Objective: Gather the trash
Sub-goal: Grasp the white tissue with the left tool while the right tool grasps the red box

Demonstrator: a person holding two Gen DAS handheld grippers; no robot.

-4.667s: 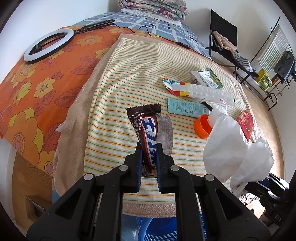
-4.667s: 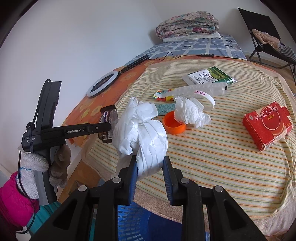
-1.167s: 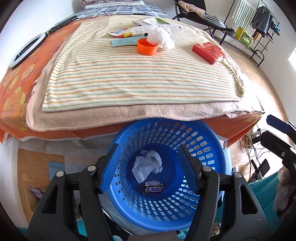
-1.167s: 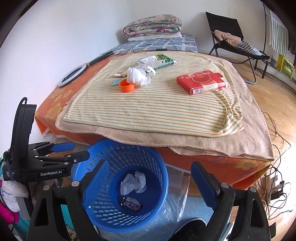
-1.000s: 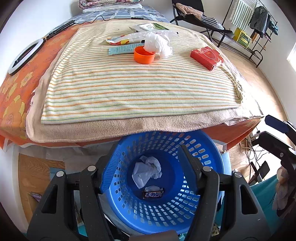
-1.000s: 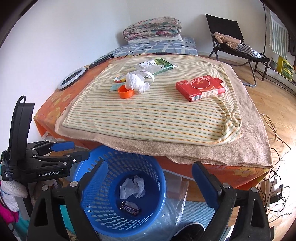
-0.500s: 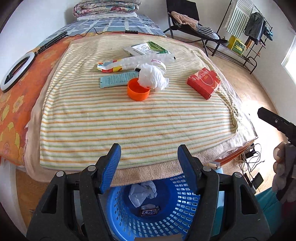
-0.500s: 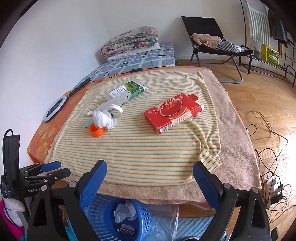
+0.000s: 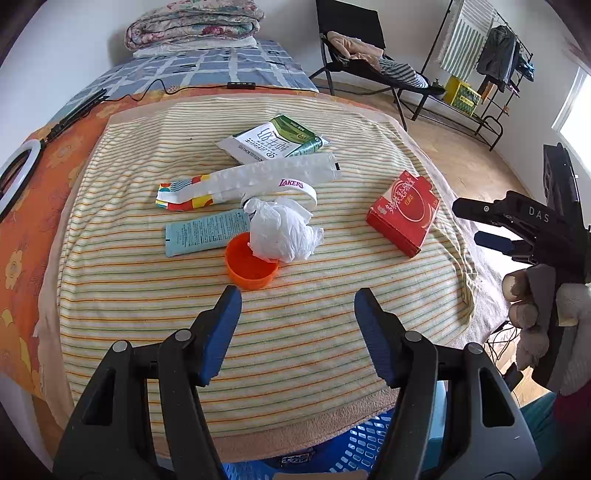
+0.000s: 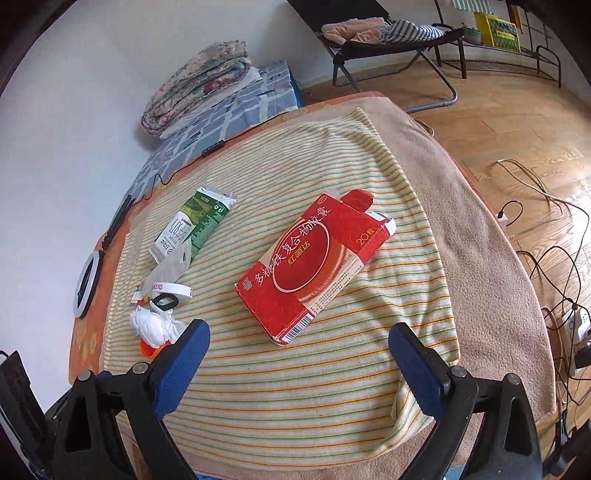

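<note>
Both grippers empty, jaws spread wide: reach phase for the next pickups. Left gripper [image 9: 297,297] hovers over the striped towel [image 9: 147,295]; orange cap [image 9: 251,260] just ahead of its left finger, crumpled white tissue [image 9: 284,232] touching the cap, slightly beyond. Right gripper [image 10: 299,350] faces the red box [image 10: 314,262], just ahead between its fingers. Blue basket [image 9: 354,443] sits below the left gripper. Next, likely: descend, straddle, close.

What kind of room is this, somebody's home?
Most likely a lived-in bedroom. There is a bed with a striped towel spread over it, folded quilts stacked at its head, and a clothes rack hung with garments over a wood floor.
</note>
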